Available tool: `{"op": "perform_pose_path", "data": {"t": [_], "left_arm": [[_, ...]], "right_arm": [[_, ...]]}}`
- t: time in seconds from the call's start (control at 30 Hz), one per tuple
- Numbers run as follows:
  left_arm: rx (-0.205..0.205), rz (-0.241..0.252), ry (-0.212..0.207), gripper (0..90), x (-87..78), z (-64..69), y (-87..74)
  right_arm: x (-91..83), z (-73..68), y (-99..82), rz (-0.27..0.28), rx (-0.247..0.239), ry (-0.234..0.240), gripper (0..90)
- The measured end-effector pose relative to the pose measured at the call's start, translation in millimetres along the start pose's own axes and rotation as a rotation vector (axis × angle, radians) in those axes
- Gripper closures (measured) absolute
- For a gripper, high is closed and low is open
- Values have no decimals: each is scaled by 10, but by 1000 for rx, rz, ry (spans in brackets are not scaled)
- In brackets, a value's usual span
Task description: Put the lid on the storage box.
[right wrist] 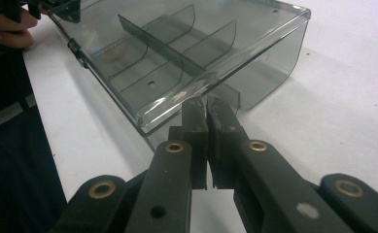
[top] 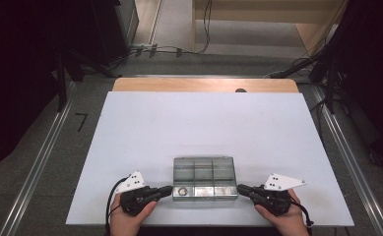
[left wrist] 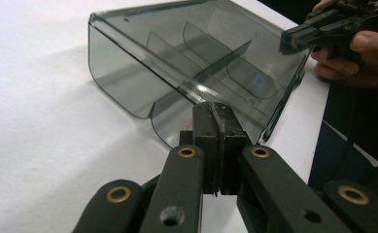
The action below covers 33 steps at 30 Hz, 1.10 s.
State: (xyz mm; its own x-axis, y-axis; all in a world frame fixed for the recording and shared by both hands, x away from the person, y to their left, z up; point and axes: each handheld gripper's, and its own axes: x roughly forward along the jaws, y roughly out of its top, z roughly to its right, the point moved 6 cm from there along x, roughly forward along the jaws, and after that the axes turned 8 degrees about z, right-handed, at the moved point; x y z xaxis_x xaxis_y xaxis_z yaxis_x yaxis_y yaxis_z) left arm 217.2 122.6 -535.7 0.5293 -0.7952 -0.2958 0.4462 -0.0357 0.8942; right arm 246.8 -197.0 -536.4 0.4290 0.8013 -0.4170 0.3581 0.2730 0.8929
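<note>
A smoky clear plastic box [top: 205, 178] with several compartments lies near the front edge of the white board [top: 204, 123]. A small ring [top: 182, 191] rests in its front left compartment. My left gripper [top: 168, 190] is shut with nothing in it, its tips right at the box's left side wall. My right gripper [top: 241, 188] is shut and empty too, tips at the box's right wall. In the left gripper view the closed jaws [left wrist: 219, 121] point at the box [left wrist: 191, 63], with the right gripper [left wrist: 303, 36] beyond. In the right gripper view the jaws [right wrist: 207, 111] meet before the box [right wrist: 177, 53].
The white board lies on a wooden table whose far edge [top: 204, 84] shows behind it. Metal rails [top: 41, 157] run along the floor on both sides. Cables [top: 179, 49] and dark stands lie beyond the table. A person's hand [top: 125, 221] holds each gripper at the front edge.
</note>
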Motion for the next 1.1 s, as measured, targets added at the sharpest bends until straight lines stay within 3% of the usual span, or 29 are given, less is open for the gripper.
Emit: {"op": "perform_pose_path", "data": {"t": [0.2, 0.4, 0.57, 0.83, 0.97, 1.1], "left_arm": [[18, 13, 26, 822, -31, -27, 20], [38, 39, 26, 751, -68, -33, 65], [55, 75, 60, 614, -116, -67, 106], [85, 95, 102, 368, -164, -99, 143], [80, 103, 108, 274, -181, -120, 151], [80, 103, 117, 206, -208, -150, 157]], "right_arm": [[-41, 26, 35, 19, 2, -4, 797], [-113, 59, 114, 72, -19, -17, 598], [-173, 113, 154, 105, -6, 9, 422], [-254, 171, 209, 127, -27, -33, 170], [-289, 212, 218, 134, -25, -47, 100], [-330, 257, 225, 143, -24, -59, 91]]}}
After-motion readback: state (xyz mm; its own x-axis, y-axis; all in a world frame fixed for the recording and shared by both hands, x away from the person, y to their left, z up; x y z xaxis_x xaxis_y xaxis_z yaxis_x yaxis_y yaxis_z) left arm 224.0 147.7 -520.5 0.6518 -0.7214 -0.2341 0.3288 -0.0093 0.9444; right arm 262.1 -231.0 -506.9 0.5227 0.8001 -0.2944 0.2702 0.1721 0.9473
